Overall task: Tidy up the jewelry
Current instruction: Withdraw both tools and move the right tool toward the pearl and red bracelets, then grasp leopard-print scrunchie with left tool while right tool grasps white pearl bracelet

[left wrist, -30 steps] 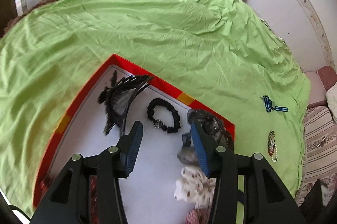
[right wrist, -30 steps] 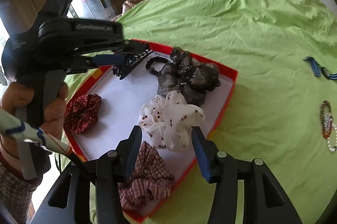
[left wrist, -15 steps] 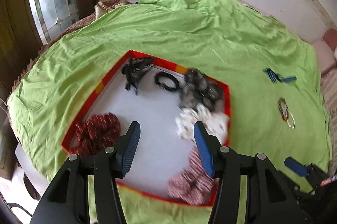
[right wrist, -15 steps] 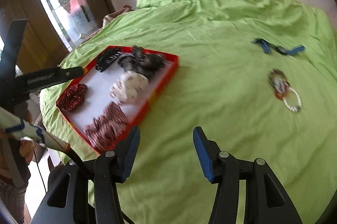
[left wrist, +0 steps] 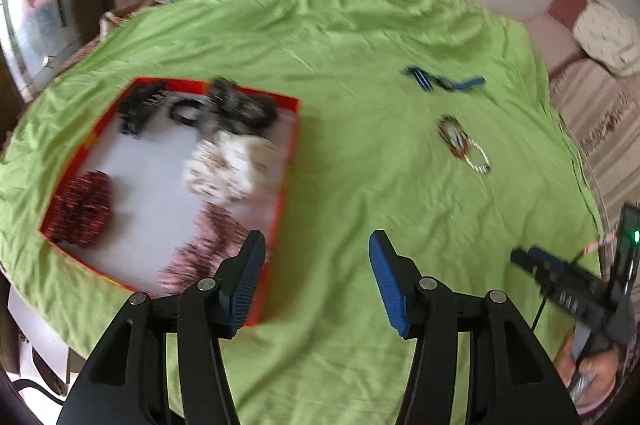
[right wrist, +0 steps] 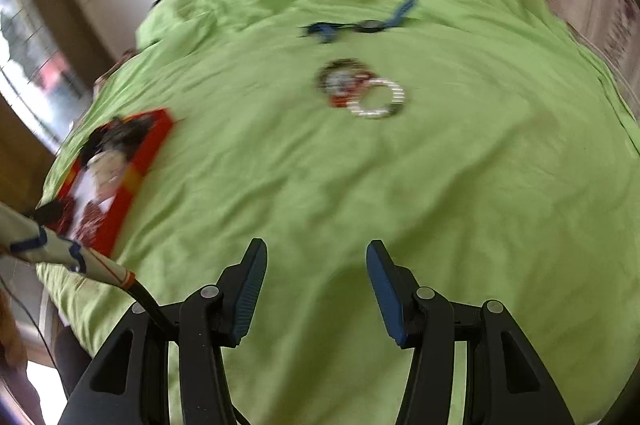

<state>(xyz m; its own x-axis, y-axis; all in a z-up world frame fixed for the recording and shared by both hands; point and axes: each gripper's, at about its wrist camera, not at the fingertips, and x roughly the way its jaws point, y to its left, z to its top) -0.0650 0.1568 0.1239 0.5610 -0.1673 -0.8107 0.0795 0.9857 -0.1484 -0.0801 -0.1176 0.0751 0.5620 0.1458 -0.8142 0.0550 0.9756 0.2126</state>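
the bracelets (right wrist: pixel 362 91) lie on the green sheet (right wrist: pixel 440 185), just near of the blue watch (right wrist: pixel 362 24) and well right of the red tray (left wrist: pixel 290 161) holding scrunchies (left wrist: pixel 228 165). the left tool (left wrist: pixel 316 283), jaws just widening, is spread and empty by the tray's near right corner. the right tool (right wrist: pixel 316 291) is spread, empty, above bare sheet.

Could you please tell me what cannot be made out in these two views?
- Bracelets, right wrist view: motion blur; their count is unclear.
- Red tray, right wrist view: mostly cut off at the left, contents smeared.
- Dark items at the tray's far end, left wrist view: blurred, cannot be told apart.
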